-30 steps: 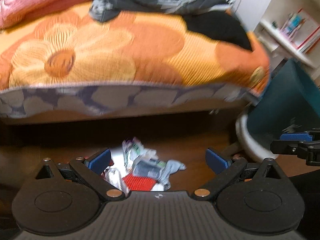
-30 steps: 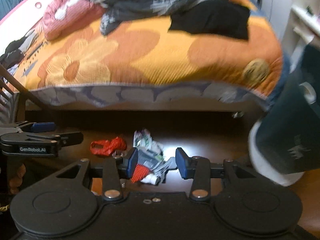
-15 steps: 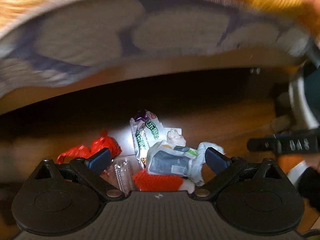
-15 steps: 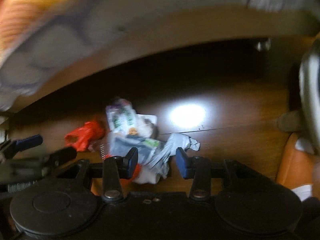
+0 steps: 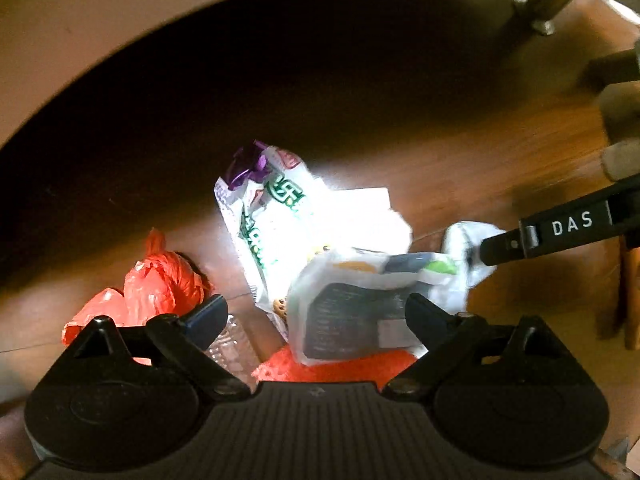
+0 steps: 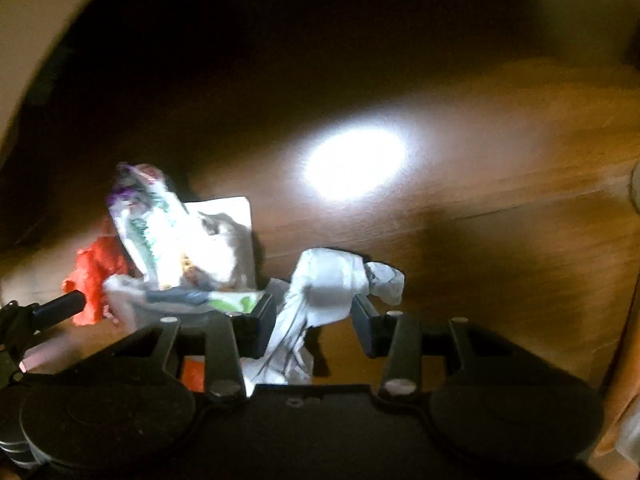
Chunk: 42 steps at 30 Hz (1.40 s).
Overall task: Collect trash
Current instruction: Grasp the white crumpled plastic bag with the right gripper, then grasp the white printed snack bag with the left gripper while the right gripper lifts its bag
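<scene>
Your right gripper (image 6: 314, 318) is nearest its target: the crumpled white wrapper (image 6: 332, 280) lies on the floor between its fingers, long axis running away from you, pads apart and not yet pressing. Your left gripper (image 5: 316, 316) straddles the grey-and-white packet (image 5: 348, 312) in the trash pile, its fingers spread but just closing in.

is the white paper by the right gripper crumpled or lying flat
Crumpled. The white paper is bunched and twisted into folds on the wooden floor, sitting between the right gripper's spread fingers, not visibly pinched.
</scene>
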Motion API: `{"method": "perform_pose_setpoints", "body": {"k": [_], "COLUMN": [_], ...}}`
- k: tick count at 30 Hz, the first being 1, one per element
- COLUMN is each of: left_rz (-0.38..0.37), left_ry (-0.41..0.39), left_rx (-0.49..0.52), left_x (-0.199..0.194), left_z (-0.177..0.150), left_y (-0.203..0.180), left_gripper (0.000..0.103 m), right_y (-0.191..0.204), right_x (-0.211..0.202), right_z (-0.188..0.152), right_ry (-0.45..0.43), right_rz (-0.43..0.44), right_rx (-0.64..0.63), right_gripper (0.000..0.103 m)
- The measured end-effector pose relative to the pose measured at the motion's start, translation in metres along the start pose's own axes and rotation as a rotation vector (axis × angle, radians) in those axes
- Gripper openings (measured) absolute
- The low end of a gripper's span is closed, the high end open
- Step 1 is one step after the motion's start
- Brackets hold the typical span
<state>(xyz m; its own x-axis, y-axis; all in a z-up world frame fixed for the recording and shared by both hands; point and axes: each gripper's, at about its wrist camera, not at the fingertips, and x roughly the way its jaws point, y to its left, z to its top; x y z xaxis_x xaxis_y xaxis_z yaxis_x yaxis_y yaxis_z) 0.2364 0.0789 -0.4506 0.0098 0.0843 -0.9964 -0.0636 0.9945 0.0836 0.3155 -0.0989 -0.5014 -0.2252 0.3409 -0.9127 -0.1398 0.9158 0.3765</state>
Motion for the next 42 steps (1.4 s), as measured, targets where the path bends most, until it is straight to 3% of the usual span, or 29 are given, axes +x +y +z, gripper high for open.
{"method": "perform_pose_setpoints", "body": {"k": [9, 12, 14, 18, 26, 30, 42], "left_rz": [-0.087, -0.121, -0.125, -0.148, -0.186, -0.147, -0.144], "left_ry": [0.066, 0.061, 0.067, 0.077, 0.027, 0.0, -0.196], "left_rx": [-0.024, -0.049, -0.066, -0.099, -0.075, -0.057, -0.055], "left_x": [0.032, 0.033, 0.034, 0.035, 0.004, -0.024, -0.159], "left_z": [0.003, 0.008, 0.01, 0.012, 0.015, 0.015, -0.009], "left_y": [0.007, 0.01, 0.013, 0.019, 0.011, -0.003, -0.029], "left_gripper": [0.05, 0.033, 0.028, 0.011, 0.007, 0.007, 0.006], "right_y": [-0.006, -0.005, -0.002, 0.0, 0.004, 0.002, 0.025], "right_x": [0.031, 0.034, 0.035, 0.029, -0.012, -0.044, -0.185], "right_z": [0.011, 0.013, 0.013, 0.012, 0.004, -0.003, -0.058], "right_ry": [0.031, 0.024, 0.018, -0.001, -0.075, -0.125, -0.332], "right_rz": [-0.024, -0.003, -0.009, -0.04, -0.093, -0.093, -0.055], "right_rx": [0.032, 0.049, 0.029, -0.014, -0.057, -0.048, -0.116], "right_gripper": [0.043, 0.039, 0.032, 0.027, 0.027, 0.027, 0.027]}}
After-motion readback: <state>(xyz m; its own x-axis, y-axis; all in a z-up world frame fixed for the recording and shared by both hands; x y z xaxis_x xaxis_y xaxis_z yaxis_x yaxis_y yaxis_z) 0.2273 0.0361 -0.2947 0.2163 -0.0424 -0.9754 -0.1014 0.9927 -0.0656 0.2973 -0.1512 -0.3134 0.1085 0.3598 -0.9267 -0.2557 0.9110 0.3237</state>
